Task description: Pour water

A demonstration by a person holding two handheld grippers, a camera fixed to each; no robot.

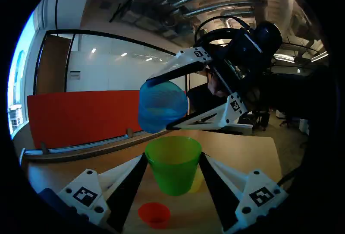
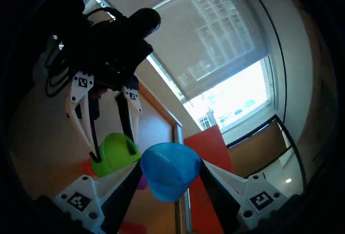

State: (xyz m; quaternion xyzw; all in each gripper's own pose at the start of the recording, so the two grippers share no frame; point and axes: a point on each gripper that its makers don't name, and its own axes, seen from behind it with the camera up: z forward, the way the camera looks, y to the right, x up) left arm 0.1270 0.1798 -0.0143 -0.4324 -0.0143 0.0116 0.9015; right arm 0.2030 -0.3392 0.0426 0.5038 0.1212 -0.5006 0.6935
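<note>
1. Left gripper point(image 1: 172, 158) is closed partway on one green cup point(image 1: 173, 171). Both fingers press its sides, and the cup is upright above the wooden table point(image 1: 241, 147).
2. Farther off in the left gripper view, the right gripper point(image 1: 158, 103) clamps one blue cup point(image 1: 161, 104) between its two fingers. The cup is tilted in the air, just above the green cup's rim and apart from it.
3. The right gripper view shows the same two pairs: the right gripper point(image 2: 170, 164) around the blue cup point(image 2: 170, 175), and the left gripper point(image 2: 113, 154) around the green cup point(image 2: 114, 152) beyond it.
4. One small orange cup point(image 1: 154, 214) stands on the table between the left gripper's fingers.
5. One yellow object point(image 1: 197, 183) peeks out from behind the green cup, mostly hidden.
6. Whether either held cup contains water cannot be told.
</note>
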